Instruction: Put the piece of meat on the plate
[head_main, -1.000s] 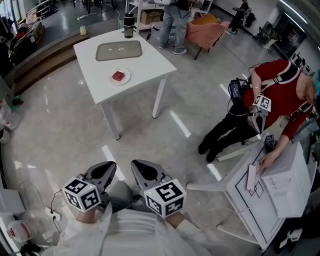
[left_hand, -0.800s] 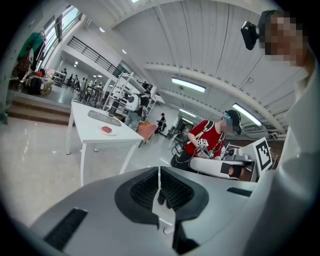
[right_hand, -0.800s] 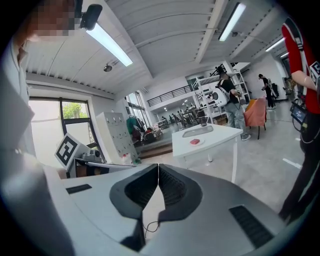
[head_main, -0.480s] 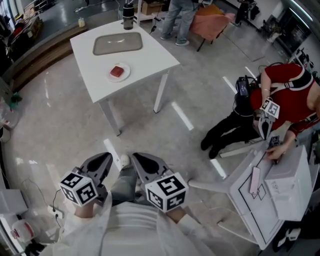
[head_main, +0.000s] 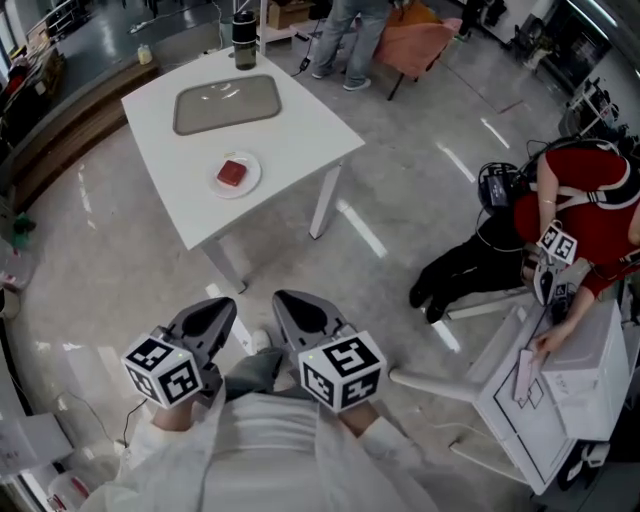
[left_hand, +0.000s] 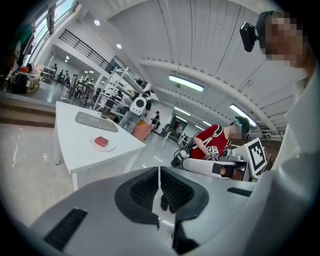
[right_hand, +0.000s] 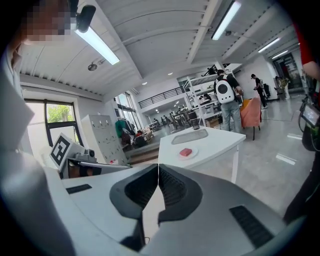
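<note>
Head view: meat (head_main: 232, 172) lies on plate (head_main: 254, 172) on tabletop (head_main: 300, 125); left claw (head_main: 222, 308) and right claw (head_main: 287, 301) both clenched, empty, well apart from it.

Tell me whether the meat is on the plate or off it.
On it: the red piece of meat sits at the middle of the white plate on the table.

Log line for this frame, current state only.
left claw: shut, empty | right claw: shut, empty | meat: on plate | table: ahead, not reached
</note>
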